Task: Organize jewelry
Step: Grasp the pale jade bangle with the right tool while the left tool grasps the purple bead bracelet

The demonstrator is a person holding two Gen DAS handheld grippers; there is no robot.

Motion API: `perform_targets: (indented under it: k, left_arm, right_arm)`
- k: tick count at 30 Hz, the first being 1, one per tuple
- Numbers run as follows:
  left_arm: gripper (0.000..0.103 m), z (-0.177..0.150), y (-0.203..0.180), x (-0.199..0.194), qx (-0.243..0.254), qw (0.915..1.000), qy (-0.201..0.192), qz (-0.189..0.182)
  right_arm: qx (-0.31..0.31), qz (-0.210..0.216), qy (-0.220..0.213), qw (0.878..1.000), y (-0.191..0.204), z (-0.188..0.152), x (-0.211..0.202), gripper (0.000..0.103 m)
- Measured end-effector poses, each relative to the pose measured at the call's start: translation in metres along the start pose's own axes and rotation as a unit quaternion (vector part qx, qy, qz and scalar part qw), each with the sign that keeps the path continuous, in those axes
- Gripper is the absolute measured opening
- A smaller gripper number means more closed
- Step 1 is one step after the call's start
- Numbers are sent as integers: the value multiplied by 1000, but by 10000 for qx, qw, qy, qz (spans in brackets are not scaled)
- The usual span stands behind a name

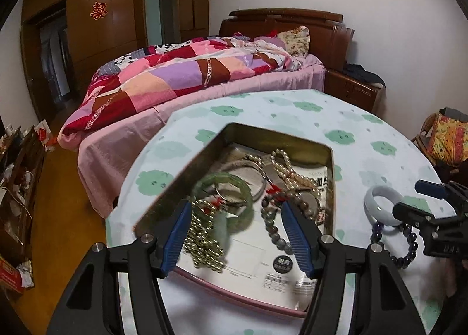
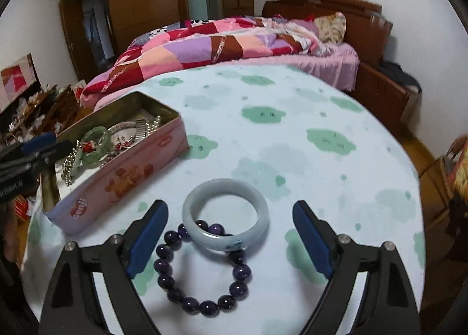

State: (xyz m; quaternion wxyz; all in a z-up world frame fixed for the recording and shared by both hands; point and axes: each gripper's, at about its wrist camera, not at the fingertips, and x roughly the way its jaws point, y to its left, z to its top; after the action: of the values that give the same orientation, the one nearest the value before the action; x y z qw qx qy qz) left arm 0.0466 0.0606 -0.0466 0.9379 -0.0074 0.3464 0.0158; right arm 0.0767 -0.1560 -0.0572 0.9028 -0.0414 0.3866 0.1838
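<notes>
Jewelry fills the pink tin [image 2: 122, 177] at ten o'clock on my table [image 2: 292, 136]. My left gripper [image 1: 234, 235] gapes over its gold beads [image 1: 204, 241]; my right gripper [image 2: 231, 235] spreads wide around the pale bangle [image 2: 225, 212] overlapping the purple bracelet [image 2: 201, 276].

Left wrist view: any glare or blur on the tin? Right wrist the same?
Left wrist: tin floor mirrors the jewelry, gold beads soft. Right wrist: bangle and purple beads sharp; bed edges smeared, strong fisheye bend.
</notes>
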Motion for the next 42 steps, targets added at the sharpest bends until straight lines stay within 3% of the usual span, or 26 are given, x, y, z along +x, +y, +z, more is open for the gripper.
perform_targets:
  k: [9,13,14,22,30,42]
  left_arm:
    - [64,-4,-6,-1,28,10000,42,-10]
    - [64,-5,-10,-3,82,9999,44,-48]
    - [64,-5,-12,-3,91,9999,43,-63]
    - [64,-4,-32,-7,314,9992,19,-232]
    - [64,-1,-71,-11,750,9961,-41,-468]
    - [64,-11,-135,2,1621,9844,138,-665]
  right_arm:
    - [-37,-11,568,9984,2,1,29,93]
    - [-37,-2,841,9964,1,-1,41,88]
    - [-44,-37,804,9967,1,-1,40,78]
    - [-58,-31,595,9982,1,-3,29,78]
    - [-58,-499,125,9987,-15,-7,-7,78]
    - [308,-655,38,9974,-54,-36,-31,78]
